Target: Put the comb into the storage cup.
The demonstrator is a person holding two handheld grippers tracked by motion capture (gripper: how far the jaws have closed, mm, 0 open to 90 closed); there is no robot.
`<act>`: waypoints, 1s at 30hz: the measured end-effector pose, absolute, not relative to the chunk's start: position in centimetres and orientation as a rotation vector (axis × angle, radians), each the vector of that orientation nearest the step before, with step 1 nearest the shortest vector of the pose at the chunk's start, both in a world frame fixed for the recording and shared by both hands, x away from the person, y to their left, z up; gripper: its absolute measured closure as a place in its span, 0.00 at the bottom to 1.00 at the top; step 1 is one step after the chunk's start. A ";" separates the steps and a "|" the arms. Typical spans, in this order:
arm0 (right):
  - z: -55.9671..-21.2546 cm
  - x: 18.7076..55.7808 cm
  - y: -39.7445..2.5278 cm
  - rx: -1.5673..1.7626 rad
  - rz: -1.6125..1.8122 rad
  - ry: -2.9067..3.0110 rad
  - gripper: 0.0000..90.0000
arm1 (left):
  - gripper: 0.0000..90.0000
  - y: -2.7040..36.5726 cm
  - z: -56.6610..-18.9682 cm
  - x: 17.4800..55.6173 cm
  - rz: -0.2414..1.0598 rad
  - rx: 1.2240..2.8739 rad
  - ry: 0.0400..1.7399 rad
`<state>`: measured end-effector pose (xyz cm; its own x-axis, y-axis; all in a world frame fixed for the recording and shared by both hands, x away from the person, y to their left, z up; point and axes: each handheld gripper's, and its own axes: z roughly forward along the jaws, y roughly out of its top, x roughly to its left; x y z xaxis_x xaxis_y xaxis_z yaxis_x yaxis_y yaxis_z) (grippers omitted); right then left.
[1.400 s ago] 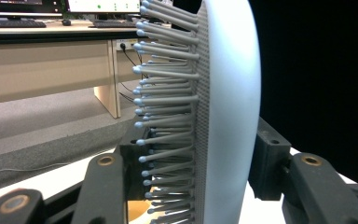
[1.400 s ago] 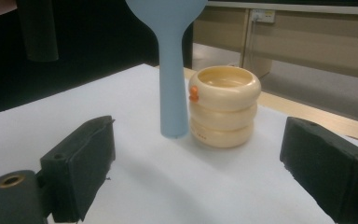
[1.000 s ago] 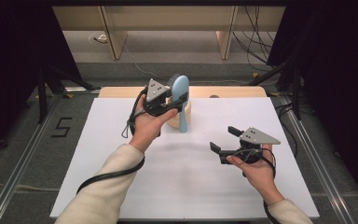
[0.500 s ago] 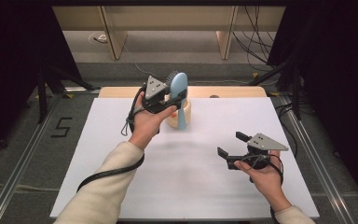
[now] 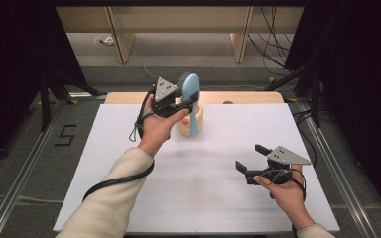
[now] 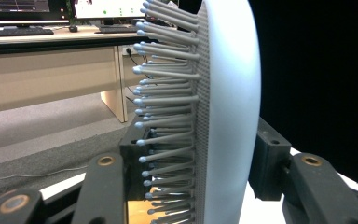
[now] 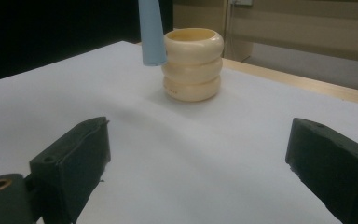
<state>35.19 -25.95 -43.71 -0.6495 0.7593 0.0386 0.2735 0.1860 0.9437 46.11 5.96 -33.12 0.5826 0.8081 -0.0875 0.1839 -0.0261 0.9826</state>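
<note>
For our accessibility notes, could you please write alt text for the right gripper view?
A cream ribbed holder stands on the white table, with the pale blue hairbrush handle hanging just beside its rim. The right claw is open in the foreground.

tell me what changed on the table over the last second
The right gripper drew back toward the person and out to the right, open and empty. The left gripper kept its grip on the light blue hairbrush, held upright with the handle's tip just in front of the cream ribbed cup. The cup and the white tabletop did not move.
</note>
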 end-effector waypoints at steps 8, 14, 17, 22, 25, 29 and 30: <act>-43.8 34.9 -26.3 0.964 1.461 2.026 0.08 | 0.56 6.0 -32.9 46.3 0.612 1.544 0.867; -44.0 34.6 -26.5 0.968 1.455 2.033 0.08 | 0.56 6.0 -32.8 46.5 0.610 1.538 0.865; -44.0 34.5 -26.6 0.972 1.456 2.033 0.08 | 0.56 5.9 -32.7 46.7 0.612 1.538 0.865; -44.1 34.3 -26.9 0.974 1.457 2.029 0.08 | 0.56 5.8 -32.6 46.9 0.616 1.538 0.862; -44.1 34.2 -27.0 0.979 1.462 2.027 0.08 | 0.56 5.8 -32.4 47.1 0.617 1.533 0.863; -44.3 34.1 -27.2 0.982 1.463 2.029 0.08 | 0.56 5.8 -32.2 47.2 0.620 1.531 0.860; -44.3 34.1 -27.3 0.983 1.461 2.030 0.08 | 0.56 5.8 -32.1 47.3 0.620 1.531 0.859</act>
<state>34.06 -27.26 -44.33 -0.6446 0.7632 0.0458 0.2855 0.1847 0.9404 47.30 5.78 -32.15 0.5831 0.8075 -0.0893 0.1692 -0.0132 0.9855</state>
